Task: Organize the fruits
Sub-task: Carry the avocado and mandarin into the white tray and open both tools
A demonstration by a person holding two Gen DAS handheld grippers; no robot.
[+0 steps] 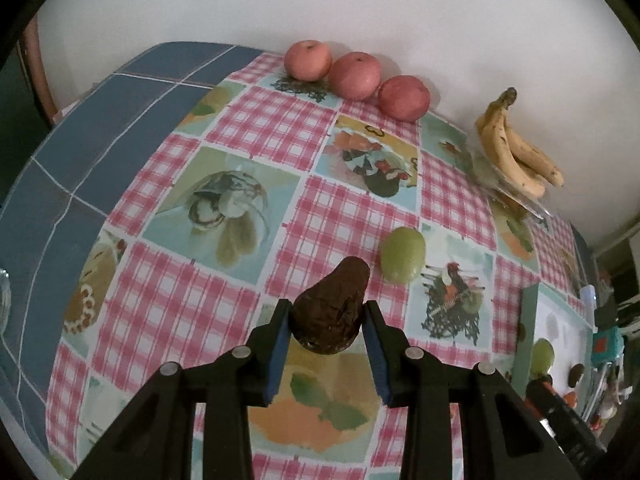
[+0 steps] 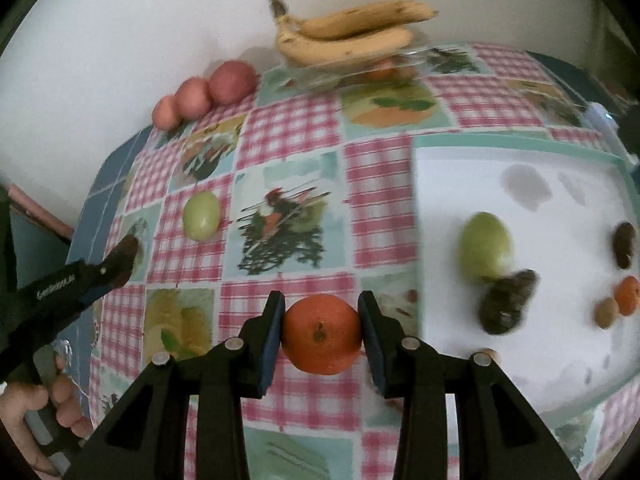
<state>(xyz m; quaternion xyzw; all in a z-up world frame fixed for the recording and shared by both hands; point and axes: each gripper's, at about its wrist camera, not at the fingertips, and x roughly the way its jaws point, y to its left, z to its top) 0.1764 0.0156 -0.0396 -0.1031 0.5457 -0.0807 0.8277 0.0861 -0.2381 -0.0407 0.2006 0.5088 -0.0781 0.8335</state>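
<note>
Gripping an orange mandarin (image 2: pixel 321 334), the right tool (image 2: pixel 322 334) had both blue pads pressed against its flanks, stem end facing the camera, fruit carried above the checked tabletop (image 2: pixel 288 128). Outward from there, the white tray (image 2: pixel 516 148) lay to the tool's right and slightly ahead, its near-left corner close to the right finger. That was the relation that mattered: a rightward, slightly forward shift looked like the drop path. On the tray sat a green fruit (image 2: pixel 485 245), a dark avocado-like fruit (image 2: pixel 506 302) touching it, another dark piece (image 2: pixel 624 245), a small orange fruit (image 2: pixel 629 295) and a small brown one (image 2: pixel 606 312) just beside it. Judgement: the matching orange sat at the tray's far right, so the carry would likely cross over the green and dark pair.

Left tool (image 1: pixel 326 322): clamped on a dark brown avocado (image 1: pixel 331 306), long axis running away from the tool, narrow end pointing forward. A loose green fruit (image 1: pixel 402 255) lay just ahead and right of that tip on the tabletop. In that view the tray (image 1: pixel 532 332) was well off to the right, so the right tool was the nearer one.

Against the wall: three red apples (image 1: pixel 356 76) in a row, bananas (image 1: pixel 516 148) on a clear plate. Right view was motion-blurred at the tray; the small items there were hard to identify.
</note>
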